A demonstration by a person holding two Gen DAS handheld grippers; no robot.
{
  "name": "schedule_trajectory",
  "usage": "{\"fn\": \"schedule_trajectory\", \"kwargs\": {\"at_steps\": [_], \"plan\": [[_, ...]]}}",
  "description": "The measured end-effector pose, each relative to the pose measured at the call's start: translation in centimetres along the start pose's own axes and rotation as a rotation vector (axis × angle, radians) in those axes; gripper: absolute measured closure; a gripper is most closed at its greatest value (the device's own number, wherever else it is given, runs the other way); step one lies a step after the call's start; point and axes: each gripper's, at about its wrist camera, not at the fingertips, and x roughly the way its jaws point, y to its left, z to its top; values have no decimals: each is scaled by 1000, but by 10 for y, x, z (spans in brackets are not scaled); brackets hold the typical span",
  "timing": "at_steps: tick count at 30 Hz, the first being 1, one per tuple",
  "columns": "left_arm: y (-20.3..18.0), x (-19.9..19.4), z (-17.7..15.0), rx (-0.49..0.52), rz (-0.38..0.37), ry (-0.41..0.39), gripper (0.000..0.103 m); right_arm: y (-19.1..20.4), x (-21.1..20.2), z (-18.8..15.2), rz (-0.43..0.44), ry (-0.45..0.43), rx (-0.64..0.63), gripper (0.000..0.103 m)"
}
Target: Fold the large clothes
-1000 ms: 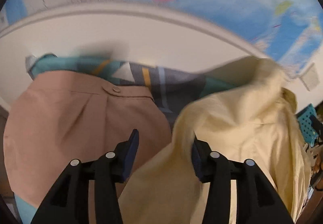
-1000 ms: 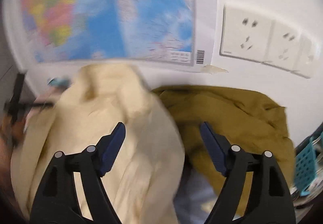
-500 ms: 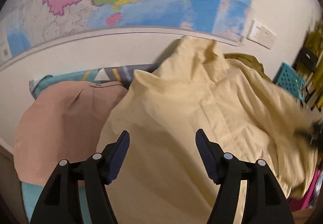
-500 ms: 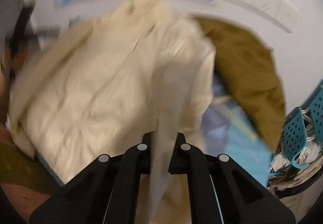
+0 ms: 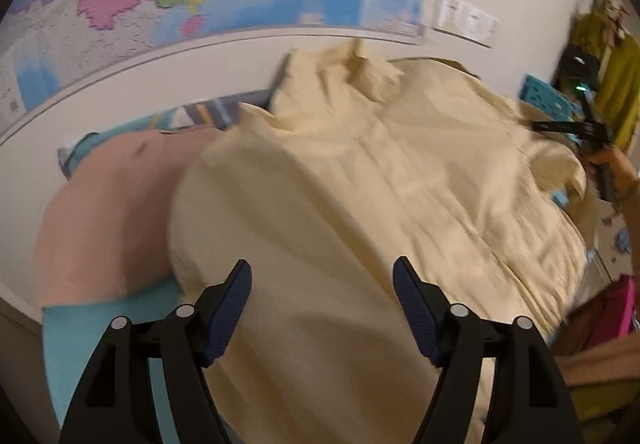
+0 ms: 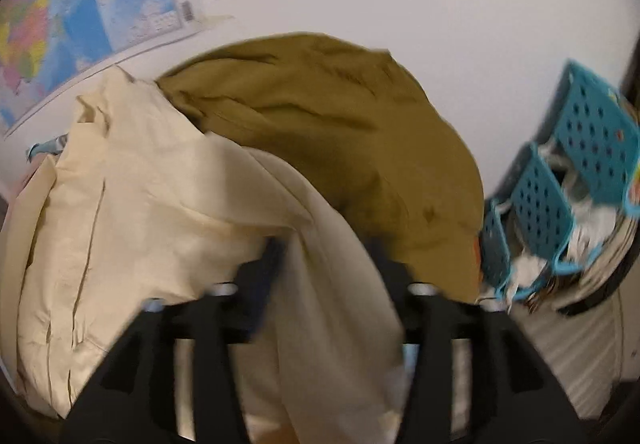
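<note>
Cream shirt (image 5: 360,183) lies spread over the bed, between the pink garment (image 5: 108,211) and the olive one (image 6: 340,131). Your left gripper (image 5: 322,304) has just been opening, nothing between its jaws; your right gripper (image 6: 328,264) has just been opening around a cream fold.

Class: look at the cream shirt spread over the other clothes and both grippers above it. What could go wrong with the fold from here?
1. The right gripper, jaws just opening, has a strip of the cream shirt between them; it may drop crooked.
2. The shirt overlaps the pink garment and the olive garment; the open left gripper may pinch those too.
</note>
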Motion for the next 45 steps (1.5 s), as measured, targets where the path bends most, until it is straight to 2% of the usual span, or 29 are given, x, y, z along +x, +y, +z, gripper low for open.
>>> {"fn": "schedule_trajectory", "kwargs": {"at_steps": [1,3,4,5,6,7,8,9,10,11,13,15,17,18,20,22,24,25,26,28,30,32,34,36,38,39,40,42,45], "plan": [[-8,-3,-3,17,-20,3,20,-1,-3,-6,-6,-27,21,32],[-28,-10,-12,76,-43,2,15,-1,-17,-17,-14,-69,27,30],[-39,-7,-18,121,-13,15,15,-2,-23,-18,-20,-89,30,25],[-45,-1,-22,151,12,42,16,-3,-30,-17,-25,-117,29,25],[-47,7,-25,158,27,73,28,2,-41,-23,-26,-151,19,25],[-46,14,-27,151,43,101,54,1,-50,-26,-20,-173,14,25],[-41,23,-27,130,70,140,68,1,-56,-29,-10,-199,12,25],[-30,30,-25,91,109,188,93,1,-62,-31,3,-224,12,25],[-22,27,-22,65,121,177,101,5,-72,-35,31,-252,5,25],[-15,20,-17,45,139,151,101,8,-79,-37,52,-276,-7,25],[9,-17,3,-21,202,31,101,15,-93,-43,87,-312,-34,25],[33,-52,23,-71,278,-52,101,25,-106,-49,161,-336,-66,25],[56,-77,40,-92,388,-115,100,34,-113,-54,207,-348,-93,25],[79,-83,48,-124,458,-114,100,41,-114,-57,237,-347,-113,25],[110,-74,54,-147,538,-76,92,51,-115,-63,275,-339,-138,25],[134,-45,51,-159,694,14,62,64,-109,-72,321,-305,-172,25],[145,-11,41,-103,851,126,51,81,-99,-79,352,-260,-209,25],[144,4,36,-81,905,162,51,89,-94,-83,362,-241,-224,25],[142,9,34,-79,907,170,51,100,-87,-86,387,-208,-247,25],[131,2,35,-128,806,102,51,121,-74,-89,413,-165,-274,25],[118,-27,38,-189,637,-45,46,147,-57,-89,478,-102,-296,26],[100,-57,41,-178,488,-181,39,173,-44,-89,505,-70,-347,32],[80,-70,41,-135,374,-241,29,202,-23,-89,566,1,-377,36],[54,-70,38,-72,310,-245,28,230,6,-91,588,97,-398,40],[31,-56,32,16,315,-204,28,250,28,-94,571,160,-432,50],[25,-49,29,35,309,-192,26,255,35,-96,549,179,-447,50],[20,-41,25,49,290,-170,25,260,34,-96,537,143,-458,56],[14,-26,16,54,263,-132,25,262,31,-93,460,110,-474,93],[5,-10,7,46,242,-96,25,255,26,-82,514,94,-425,99]]}}
